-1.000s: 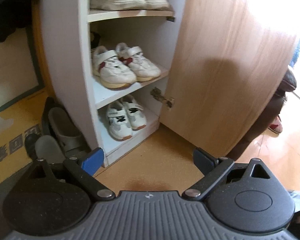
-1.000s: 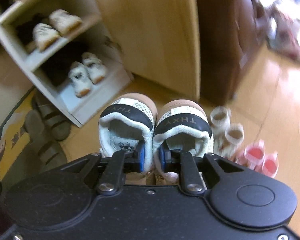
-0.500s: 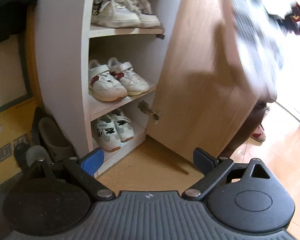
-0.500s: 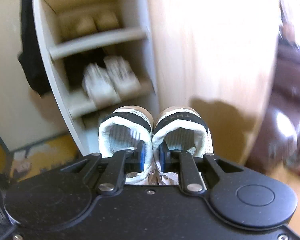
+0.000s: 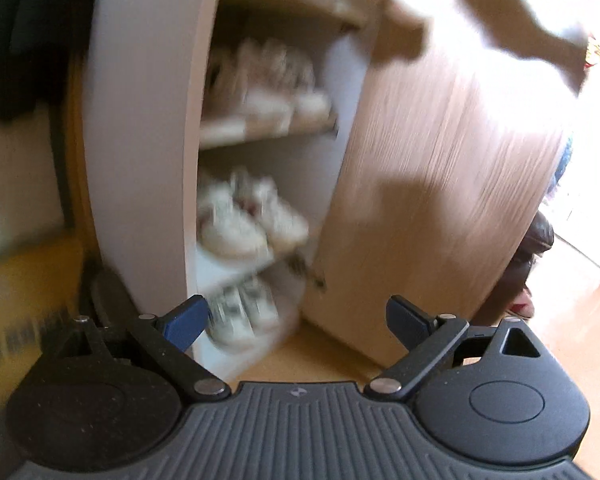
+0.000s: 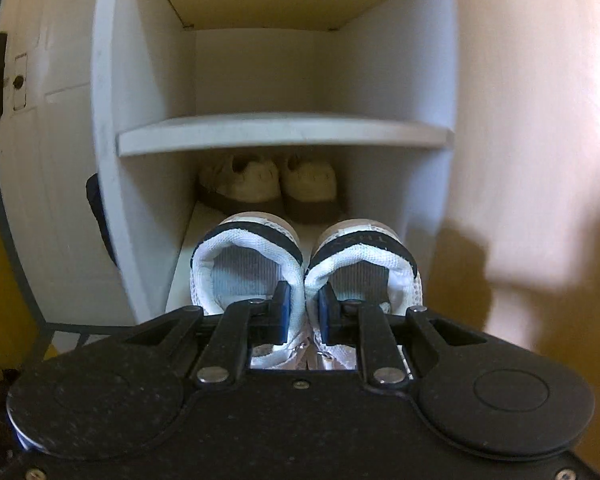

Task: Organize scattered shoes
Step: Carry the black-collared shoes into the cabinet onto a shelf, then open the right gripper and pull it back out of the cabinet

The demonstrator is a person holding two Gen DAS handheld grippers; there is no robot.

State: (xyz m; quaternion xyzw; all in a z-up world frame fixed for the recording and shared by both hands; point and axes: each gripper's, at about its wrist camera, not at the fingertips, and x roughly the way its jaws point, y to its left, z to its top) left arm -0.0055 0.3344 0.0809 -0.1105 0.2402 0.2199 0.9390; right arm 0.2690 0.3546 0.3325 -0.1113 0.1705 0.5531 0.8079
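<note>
While lower shelves are filled w/ pairs, white sneakers (image 6: 306, 268) are pinched by right gripper (image 6: 304, 312) before bare shelf (image 6: 284, 132); left gripper (image 5: 296, 320) is held wide, empty.

Left gripper (image 5: 296, 322): black body, ribbed grey top, blue pads, silver rivets. Right gripper (image 6: 303, 307): black, blue pads, silver rivets.

Left gripper (image 5: 296, 320) jaws wide apart, blurred white shoe cabinet (image 5: 148, 140), three shelves of pale sneakers (image 5: 240, 224), open wooden door (image 5: 440, 184)
</note>
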